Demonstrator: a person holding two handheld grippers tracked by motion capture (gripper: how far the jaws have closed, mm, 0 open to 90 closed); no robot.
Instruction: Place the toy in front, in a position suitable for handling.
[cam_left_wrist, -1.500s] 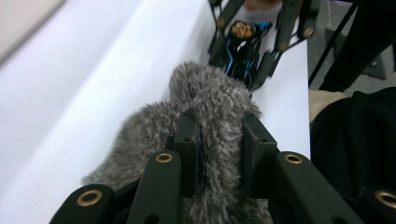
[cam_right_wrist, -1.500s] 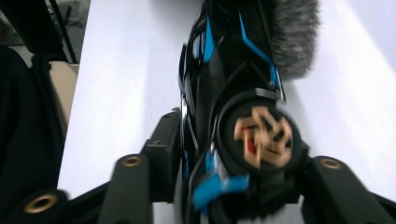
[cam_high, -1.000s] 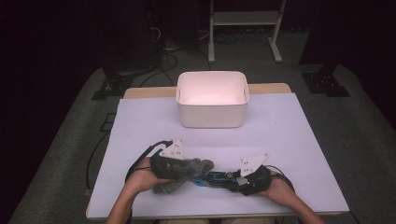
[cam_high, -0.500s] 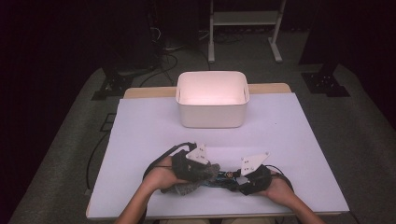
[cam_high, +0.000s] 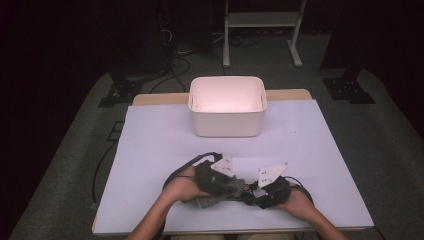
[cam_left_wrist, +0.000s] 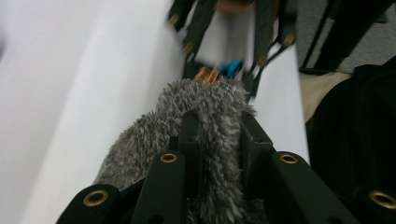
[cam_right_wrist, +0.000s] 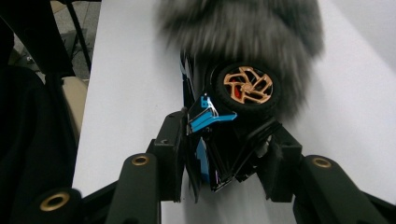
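Note:
A black and blue toy car (cam_right_wrist: 210, 154) with gold wheels (cam_right_wrist: 247, 87) lies on its side between the jaws of my right gripper (cam_right_wrist: 226, 140), which is shut on it. A grey fluffy cloth (cam_left_wrist: 205, 107) is clamped in my left gripper (cam_left_wrist: 217, 126). The cloth (cam_right_wrist: 243, 32) rests on the car's front end, over the wheel. In the high view both grippers meet near the table's front edge, with the left gripper (cam_high: 226, 184) pointing right, the right gripper (cam_high: 256, 192) pointing left, and the car (cam_high: 246, 189) between them.
A white open bin (cam_high: 227, 80) stands at the back middle of the white table (cam_high: 150, 145). Cables trail from both grippers. Beyond the table are dark floor, a stand and black equipment feet.
My left gripper has slid to the right along the table with the fluffy cloth, up to the car. The right gripper has stayed where it was.

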